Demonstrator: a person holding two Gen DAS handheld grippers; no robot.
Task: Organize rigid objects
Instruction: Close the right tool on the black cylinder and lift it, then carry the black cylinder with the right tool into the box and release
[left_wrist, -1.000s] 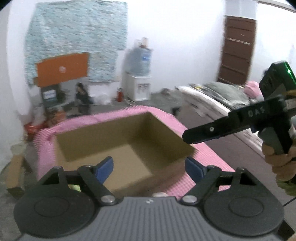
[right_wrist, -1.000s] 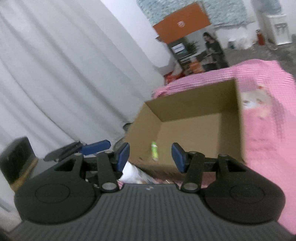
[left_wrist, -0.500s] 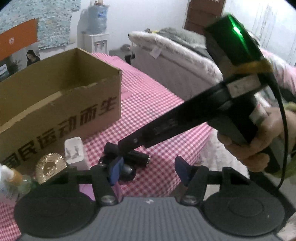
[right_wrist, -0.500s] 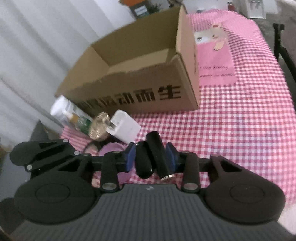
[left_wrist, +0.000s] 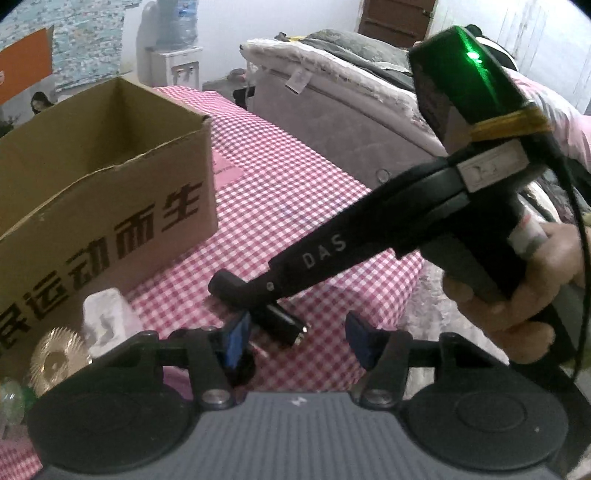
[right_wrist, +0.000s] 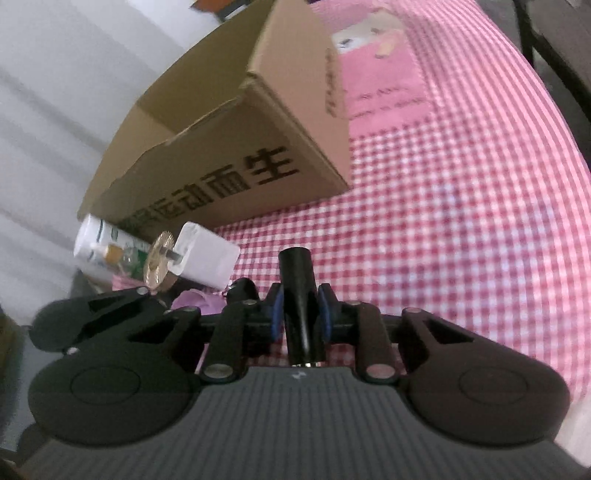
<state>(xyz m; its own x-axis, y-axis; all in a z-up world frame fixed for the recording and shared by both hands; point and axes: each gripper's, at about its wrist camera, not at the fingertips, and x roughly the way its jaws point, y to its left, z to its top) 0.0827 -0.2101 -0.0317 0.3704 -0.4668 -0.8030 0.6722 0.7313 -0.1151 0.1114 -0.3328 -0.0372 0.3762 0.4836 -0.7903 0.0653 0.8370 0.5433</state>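
Note:
My right gripper (right_wrist: 298, 309) is shut on a black cylinder (right_wrist: 298, 291) and holds it just above the pink checked cloth (right_wrist: 461, 236). In the left wrist view the same cylinder (left_wrist: 236, 290) sticks out from the right gripper's fingers. My left gripper (left_wrist: 297, 338) is open and empty, close beside it. An open cardboard box (left_wrist: 96, 173) with black print stands behind; it also shows in the right wrist view (right_wrist: 236, 147). A white block (right_wrist: 207, 256), a gold disc (right_wrist: 159, 262) and a white bottle (right_wrist: 99, 243) lie by the box front.
A second black cylinder (right_wrist: 242, 290) and a purple item (right_wrist: 190, 301) lie near the left fingers. A grey sofa with bedding (left_wrist: 351, 92) stands past the table's right edge. White curtains (right_wrist: 55, 92) hang at left.
Both grippers dropped from above the box to the table in front of it. My right gripper closed on the black cylinder and has lifted it slightly.

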